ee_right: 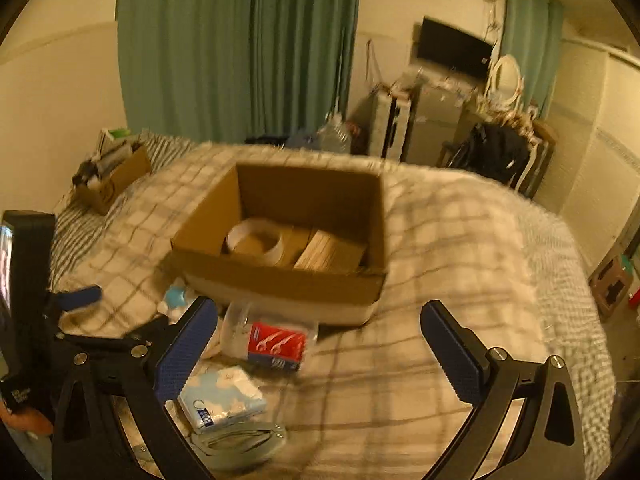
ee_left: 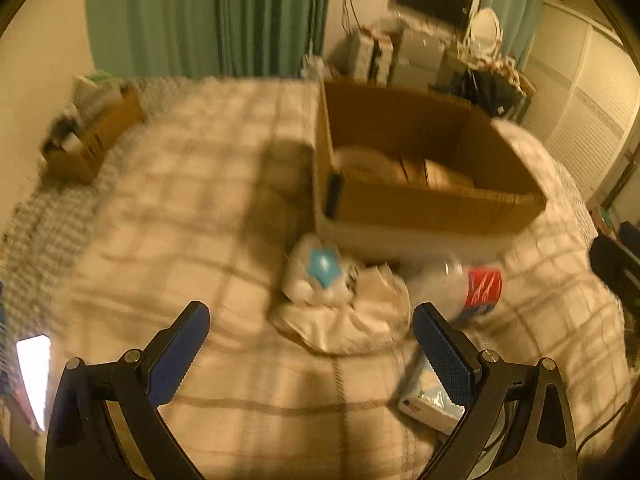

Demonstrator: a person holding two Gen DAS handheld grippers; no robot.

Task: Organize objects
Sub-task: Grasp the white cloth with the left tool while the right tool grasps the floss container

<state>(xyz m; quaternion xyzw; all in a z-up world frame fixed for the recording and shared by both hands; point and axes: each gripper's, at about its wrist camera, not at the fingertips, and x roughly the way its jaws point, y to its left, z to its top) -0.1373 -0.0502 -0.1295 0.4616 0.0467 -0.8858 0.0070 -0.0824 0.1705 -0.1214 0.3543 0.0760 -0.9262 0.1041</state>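
A: Quick status, how far along?

B: Early, I'd say. The cardboard box [ee_right: 280, 240] on the bed [ee_right: 460, 240] already has a tape roll [ee_right: 256, 240] and some flat brown pcs inside. Most of the loose stuff is still outside it.

A: What's left out?

B: All on the near side of the box: clear pack w/ red label [ee_right: 276, 346] just in front of the box wall, white bag w/ a blue star thing [ee_left: 320, 266] at the box's near-left corner, a white cloth [ee_left: 348, 324] bunched just nearer than that bag. Then a tissue pack w/ blue cloud print [ee_right: 224, 396] further from the box, and a grey coiled strap or cable [ee_right: 244, 438] nearer still. Can't tell which exactly, it's blurred.

A: Tongs?

B: Left tongs [ee_left: 310, 326] spread wide, nothing between them, hanging over the cloth, front of the box. Right tongs [ee_right: 320, 328] also wide and empty, in front of the box's near wall w/ the red-label pack just by the left finger.

A: So what remains?

B: Approx. five items to go into the box, by my guess. Second small box [ee_right: 112, 184] far left of the main one is already full of stuff, prob. not part of this.
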